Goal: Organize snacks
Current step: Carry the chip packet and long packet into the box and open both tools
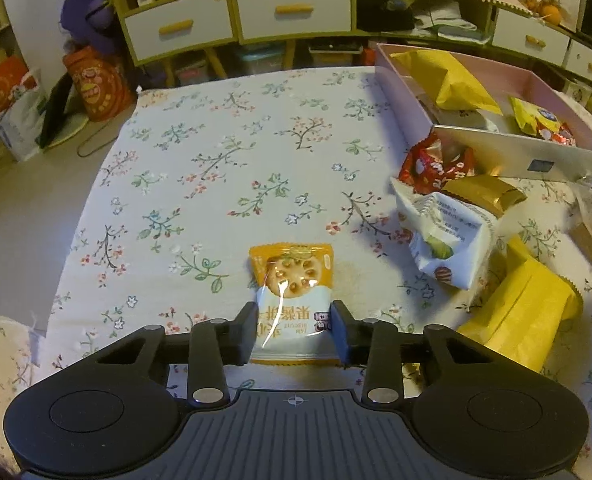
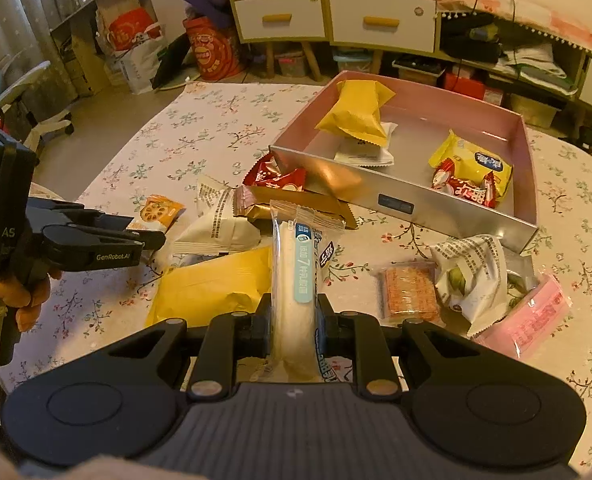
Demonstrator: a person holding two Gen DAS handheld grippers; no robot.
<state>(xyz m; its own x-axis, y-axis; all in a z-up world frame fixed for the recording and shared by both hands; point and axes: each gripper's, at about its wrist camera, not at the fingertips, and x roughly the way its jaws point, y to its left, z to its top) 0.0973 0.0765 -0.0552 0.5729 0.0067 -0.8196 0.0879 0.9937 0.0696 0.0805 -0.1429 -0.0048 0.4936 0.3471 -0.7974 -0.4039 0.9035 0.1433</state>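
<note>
**A:** so where's each snack sitting?

**B:** left gripper [image 1: 292, 330] has its fingers pinched on the near half of the lotus-root biscuit packet [image 1: 292, 300]. It's flat on the floral worktop [image 1: 216, 152], long axis 6 to 12 o'clock, orange end pointing at 12.

**A:** and the other one?

**B:** right gripper [image 2: 293, 322] is clamped on the sides of a long white roll packet [image 2: 296, 280], also running 6 to 12, crimped end toward the pink box [image 2: 400, 200] at 1 o'clock. Box has a few snacks in it, the rest lie loose around it.
</note>
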